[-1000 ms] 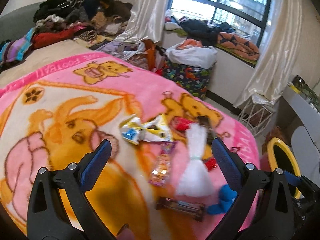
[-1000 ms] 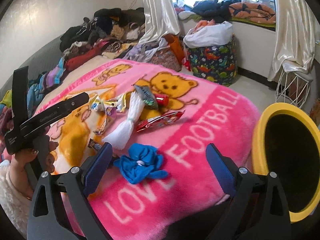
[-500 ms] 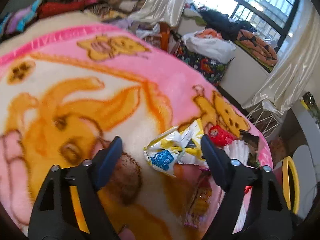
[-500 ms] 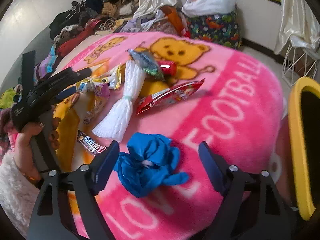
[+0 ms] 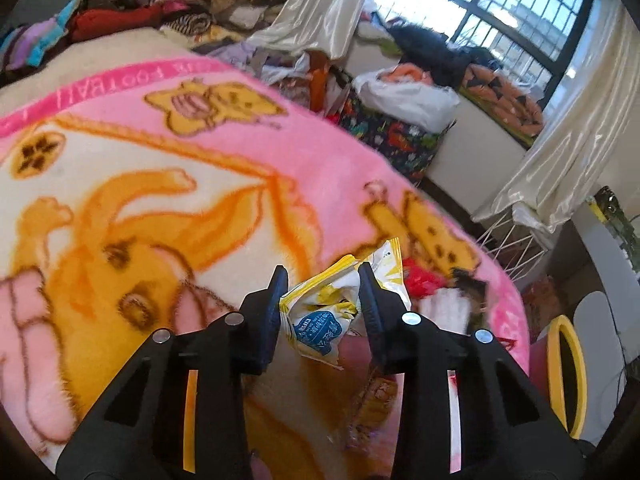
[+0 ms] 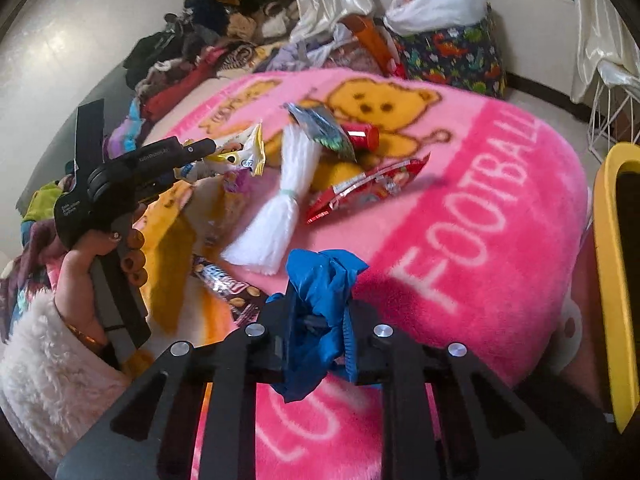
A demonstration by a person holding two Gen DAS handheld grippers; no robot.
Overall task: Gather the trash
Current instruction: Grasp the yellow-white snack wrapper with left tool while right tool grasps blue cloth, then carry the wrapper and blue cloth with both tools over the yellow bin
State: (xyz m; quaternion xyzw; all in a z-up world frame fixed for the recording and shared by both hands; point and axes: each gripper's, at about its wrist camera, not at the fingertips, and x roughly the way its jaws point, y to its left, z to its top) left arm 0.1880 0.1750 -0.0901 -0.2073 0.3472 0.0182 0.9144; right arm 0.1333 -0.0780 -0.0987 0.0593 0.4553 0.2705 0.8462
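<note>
My left gripper (image 5: 322, 284) has closed around a yellow and white snack wrapper (image 5: 332, 312) lying on the pink bear blanket (image 5: 160, 160); the same gripper (image 6: 196, 148) shows in the right wrist view with the wrapper (image 6: 240, 156) at its tip. My right gripper (image 6: 320, 320) is shut on a crumpled blue glove (image 6: 320, 300). Other trash lies on the blanket: a white tassel bundle (image 6: 284, 192), a red wrapper (image 6: 364, 192), a dark foil wrapper (image 6: 324, 128), a red can (image 6: 362, 136) and a chocolate bar wrapper (image 6: 224, 284).
A yellow-rimmed bin (image 6: 616, 280) stands off the bed's right edge and shows in the left wrist view (image 5: 564, 372). Piled clothes (image 5: 140, 0) line the far side. A patterned laundry basket (image 5: 396, 136) and a white wire stand (image 5: 516, 240) stand by the window.
My left gripper moved forward and closed around the yellow snack wrapper. My right gripper came down and shut on the blue glove.
</note>
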